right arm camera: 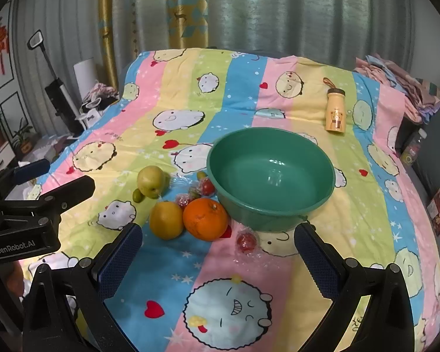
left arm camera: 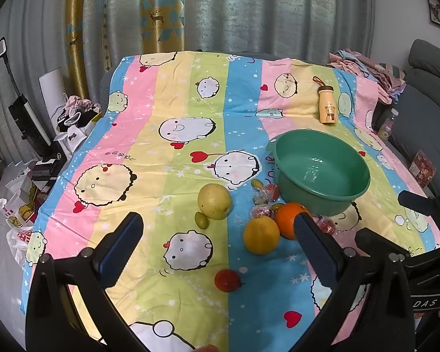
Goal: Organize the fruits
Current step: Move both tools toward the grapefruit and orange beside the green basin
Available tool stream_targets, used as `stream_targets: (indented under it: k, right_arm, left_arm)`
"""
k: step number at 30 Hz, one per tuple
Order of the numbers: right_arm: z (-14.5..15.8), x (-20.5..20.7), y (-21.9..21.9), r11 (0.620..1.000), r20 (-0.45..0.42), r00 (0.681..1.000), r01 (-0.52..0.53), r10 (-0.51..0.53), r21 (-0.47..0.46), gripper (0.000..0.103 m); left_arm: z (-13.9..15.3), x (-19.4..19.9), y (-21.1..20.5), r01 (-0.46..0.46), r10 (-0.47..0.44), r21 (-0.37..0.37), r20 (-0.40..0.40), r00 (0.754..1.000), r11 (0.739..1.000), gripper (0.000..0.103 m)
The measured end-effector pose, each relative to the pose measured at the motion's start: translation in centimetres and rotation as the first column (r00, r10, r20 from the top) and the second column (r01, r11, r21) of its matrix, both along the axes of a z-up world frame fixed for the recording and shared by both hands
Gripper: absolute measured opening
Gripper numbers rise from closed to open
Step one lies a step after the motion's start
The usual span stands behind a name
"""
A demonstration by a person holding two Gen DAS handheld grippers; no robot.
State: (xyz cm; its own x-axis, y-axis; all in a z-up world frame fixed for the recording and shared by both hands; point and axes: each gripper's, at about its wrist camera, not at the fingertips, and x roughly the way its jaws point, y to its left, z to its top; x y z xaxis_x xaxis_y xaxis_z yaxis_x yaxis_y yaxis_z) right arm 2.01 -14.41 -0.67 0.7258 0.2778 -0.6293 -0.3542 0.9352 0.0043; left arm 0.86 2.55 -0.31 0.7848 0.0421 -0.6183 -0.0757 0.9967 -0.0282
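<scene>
Left gripper [left arm camera: 220, 252] and right gripper [right arm camera: 218, 252]: jaws wide apart, nothing between them. Green basin [right arm camera: 271, 202] empty on the striped cartoon sheet [right arm camera: 249, 88]. Orange [right arm camera: 205, 219], yellow citrus [right arm camera: 165, 220], pear [right arm camera: 151, 181] and wrapped red fruits just left of basin; tomato [left arm camera: 226, 280] nearer the left gripper.

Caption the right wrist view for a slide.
Open right tool hovers over orange, yellow fruit and empty green basin on cartoon-print cloth.
</scene>
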Motion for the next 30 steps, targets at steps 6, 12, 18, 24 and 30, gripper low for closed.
stream_targets:
  k: [6,12,18,24,30]
  right_arm:
    - [-0.2,0.2,0.3,1.0,-0.001,1.0,-0.003,0.003,-0.004,0.103]
    - [-0.9,0.7,0.5,1.0,-0.013,1.0,-0.002,0.002,-0.006,0.103]
    - [-2.4,1.4,0.2,1.0,-0.046,0.999,0.002,-0.002,-0.005,0.103]
    - [-4.5,1.7,-0.2,0.999,-0.097,0.994,-0.045,0.045,0.003,0.103]
    - [-6.4,1.9,0.1,0.988,-0.145,0.979,-0.134,0.145,0.079,0.103]
  left_arm:
    - [0.0,0.1,0.0,-0.002,0.002,-0.003,-0.003,1.0,1.0,0.103]
    - [-0.7,1.0,0.1,0.012,-0.013,-0.016,-0.025,1.0,1.0,0.103]
    - [-2.4,1.7,0.7,0.04,-0.049,-0.104,-0.081,0.995,0.994,0.103]
    - [-5.5,2.1,1.6,0.021,-0.052,-0.174,-0.176,0.983,0.985,0.103]
    - [-7.9,1.1,2.7,0.067,-0.116,-0.256,-0.183,0.976,0.964,0.102]
